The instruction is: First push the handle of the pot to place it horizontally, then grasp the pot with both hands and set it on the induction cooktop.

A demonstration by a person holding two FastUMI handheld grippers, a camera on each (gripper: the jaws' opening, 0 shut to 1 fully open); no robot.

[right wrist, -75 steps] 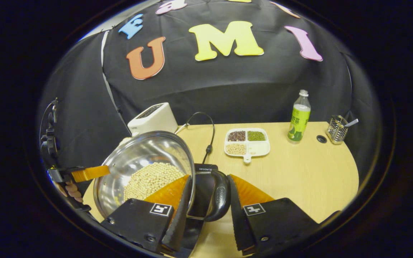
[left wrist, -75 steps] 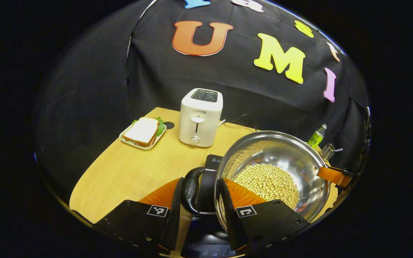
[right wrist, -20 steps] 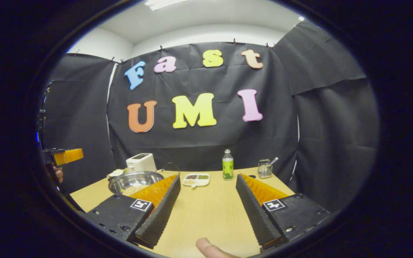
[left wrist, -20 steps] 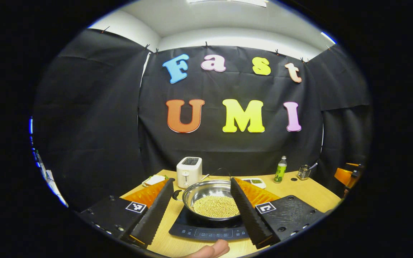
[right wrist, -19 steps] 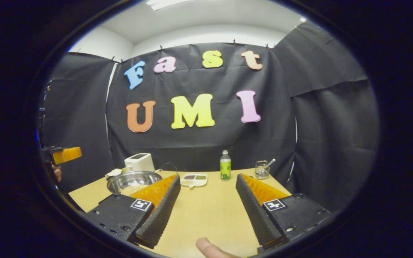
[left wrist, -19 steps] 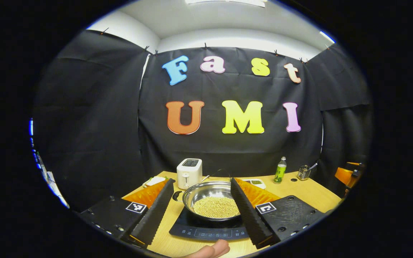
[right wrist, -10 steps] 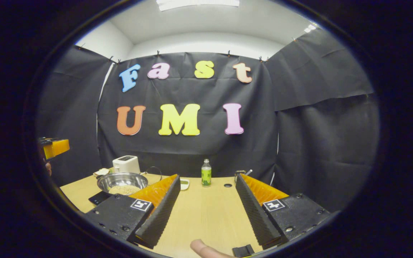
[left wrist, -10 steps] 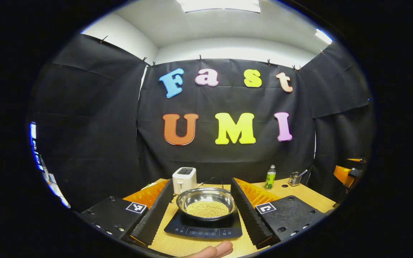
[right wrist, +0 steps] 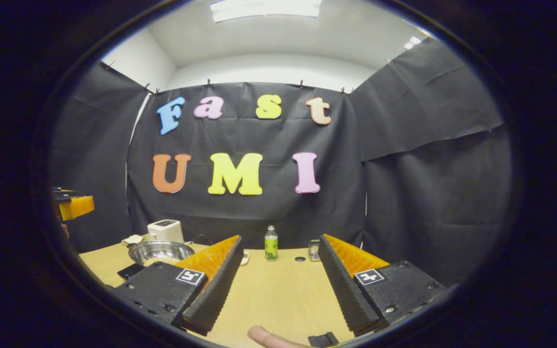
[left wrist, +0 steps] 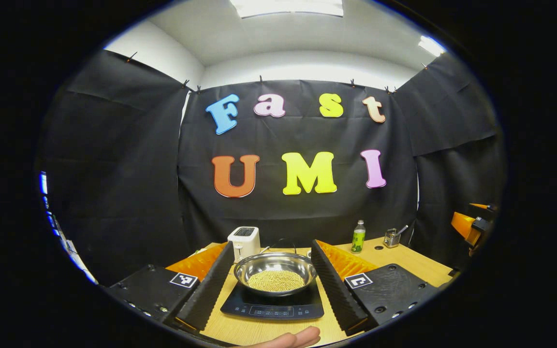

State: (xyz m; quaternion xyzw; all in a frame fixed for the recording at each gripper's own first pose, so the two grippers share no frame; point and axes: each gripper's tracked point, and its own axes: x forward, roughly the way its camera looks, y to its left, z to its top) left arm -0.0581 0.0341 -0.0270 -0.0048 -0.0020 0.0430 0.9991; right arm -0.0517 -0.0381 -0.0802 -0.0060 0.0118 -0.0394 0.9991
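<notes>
Now both my grippers are free and pulled back from the work: seconds ago each was clamped on a handle of the pot, and since then I have let go and drawn away, so the scene sits smaller and farther off than it did a second ago. Nearest in the left gripper view, my left gripper (left wrist: 271,285) stands with its fingers spread wide and nothing between them; a fingertip (left wrist: 293,338) of my own hand shows at the bottom edge. In the right gripper view my right gripper (right wrist: 278,285) is likewise splayed over bare desk (right wrist: 269,299), holding nothing. Just beyond the left gripper's fingers lies the induction cooktop (left wrist: 271,305), flat on the desk, and the pot (left wrist: 275,271) sits squarely on it, upright, with its load of pale beans (left wrist: 276,280) level inside. I cannot make out the pot's handles from this distance. Behind the pot stand the toaster (left wrist: 243,241) and, off to the right, the green bottle (left wrist: 358,238) and a small wire holder (left wrist: 393,238), well apart from the cooktop. As I judge it, the placing is done and the task is finished; all that is left for me is to keep clear.
</notes>
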